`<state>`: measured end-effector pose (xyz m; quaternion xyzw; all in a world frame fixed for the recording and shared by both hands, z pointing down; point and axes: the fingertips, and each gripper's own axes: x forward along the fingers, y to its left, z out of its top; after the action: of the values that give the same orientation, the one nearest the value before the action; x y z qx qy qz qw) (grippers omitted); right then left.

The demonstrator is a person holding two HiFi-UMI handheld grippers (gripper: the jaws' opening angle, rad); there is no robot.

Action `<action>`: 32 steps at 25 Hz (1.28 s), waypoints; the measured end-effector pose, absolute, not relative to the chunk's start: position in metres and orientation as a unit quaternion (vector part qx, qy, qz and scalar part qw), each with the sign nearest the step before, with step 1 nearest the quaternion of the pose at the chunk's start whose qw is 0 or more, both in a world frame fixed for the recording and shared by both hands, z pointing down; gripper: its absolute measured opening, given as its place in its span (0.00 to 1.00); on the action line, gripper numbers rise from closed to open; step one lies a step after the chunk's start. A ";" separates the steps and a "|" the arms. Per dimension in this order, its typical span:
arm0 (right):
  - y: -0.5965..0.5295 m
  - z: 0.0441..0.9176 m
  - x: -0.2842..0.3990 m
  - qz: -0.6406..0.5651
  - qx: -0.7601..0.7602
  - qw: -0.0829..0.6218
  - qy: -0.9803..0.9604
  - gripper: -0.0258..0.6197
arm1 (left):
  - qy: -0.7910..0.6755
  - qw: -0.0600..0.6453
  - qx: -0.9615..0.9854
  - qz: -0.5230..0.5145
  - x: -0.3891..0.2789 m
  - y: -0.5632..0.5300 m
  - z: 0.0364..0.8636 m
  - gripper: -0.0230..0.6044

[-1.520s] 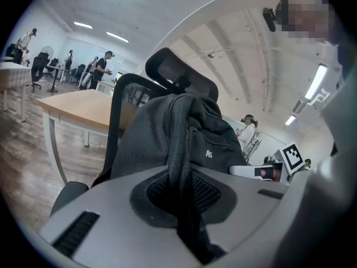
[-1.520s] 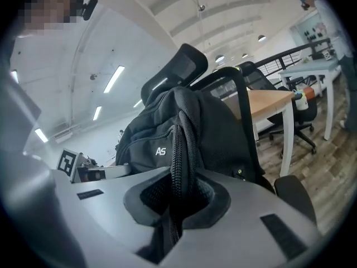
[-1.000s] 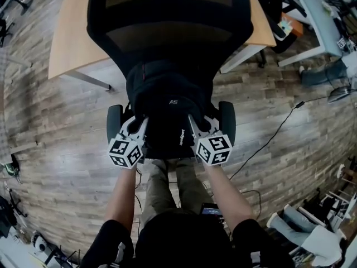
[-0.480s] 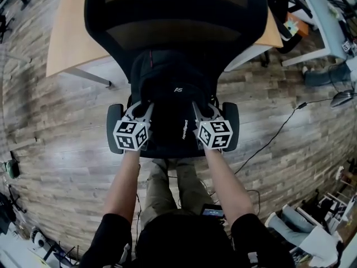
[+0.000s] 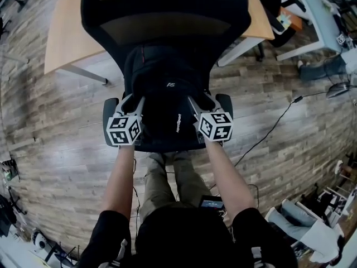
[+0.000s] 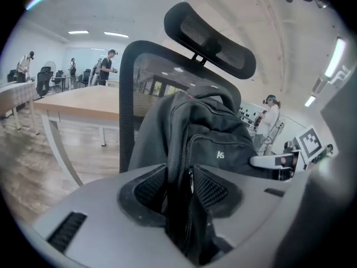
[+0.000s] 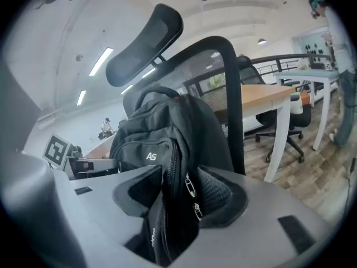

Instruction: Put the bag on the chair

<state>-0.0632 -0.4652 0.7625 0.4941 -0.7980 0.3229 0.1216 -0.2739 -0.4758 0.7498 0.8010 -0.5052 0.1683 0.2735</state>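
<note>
at the bottom of the head view the person's forearms point(image 5: 120, 177) reach up the frame to the two claws, one at each side of a black backpack point(image 5: 167, 94). the left claw point(image 5: 135, 101) has just been opening and now stands released, its ribbed pads eased apart with a fold of the backpack's side panel lying loosely between them. the right claw point(image 5: 198, 100) has done the same, jaws spread, with the zipped edge and its two metal zip pulls point(image 7: 191, 190) hanging in the gap. the backpack stands upright at frame centre on the seat point(image 5: 167, 146) of a black office chair point(image 5: 167, 15), its back leaning on the mesh backrest, between the two armrests point(image 5: 110, 116). so by the look of it the placing is done and only the withdrawal remains. it looks like soft, slack woven cloth that sags where it is not filled, and how heavy it is cannot be told. a pinch on a doubled seam or the zip welt at each side should hold better than the smooth panels, and the small pulls would make a poor grip. being limp, it might slump forward once unsupported. beyond the chair, at the upper left, is a pale wooden tabletop point(image 5: 67, 32) on a plank floor point(image 5: 50, 127).
</note>
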 end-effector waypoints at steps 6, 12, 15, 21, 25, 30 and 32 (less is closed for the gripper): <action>-0.442 0.698 -0.041 0.254 0.512 0.108 -0.814 0.18 | -0.533 0.240 0.798 0.145 -0.284 -0.445 0.695 0.22; -0.408 0.607 -0.036 0.191 0.478 0.066 -0.855 0.06 | -0.531 0.214 0.814 0.099 -0.271 -0.402 0.609 0.04; -0.395 0.547 -0.033 0.148 0.467 0.031 -0.871 0.06 | -0.533 0.182 0.824 0.064 -0.266 -0.389 0.553 0.04; -0.348 0.455 -0.012 0.088 0.452 -0.029 -0.887 0.06 | -0.520 0.093 0.849 -0.002 -0.251 -0.347 0.441 0.04; -0.318 0.418 0.003 0.063 0.463 -0.056 -0.883 0.06 | -0.511 0.054 0.858 -0.023 -0.257 -0.317 0.397 0.04; -0.283 0.397 0.009 0.045 0.479 -0.069 -0.874 0.06 | -0.516 0.020 0.856 -0.036 -0.277 -0.288 0.372 0.04; -0.267 0.398 0.009 0.043 0.486 -0.066 -0.870 0.06 | -0.516 0.021 0.855 -0.039 -0.286 -0.274 0.375 0.04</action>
<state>0.0092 -0.2666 0.3984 0.4862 -0.8703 0.0430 -0.0663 -0.2861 -0.2743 0.3752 0.8553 -0.5162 -0.0391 0.0212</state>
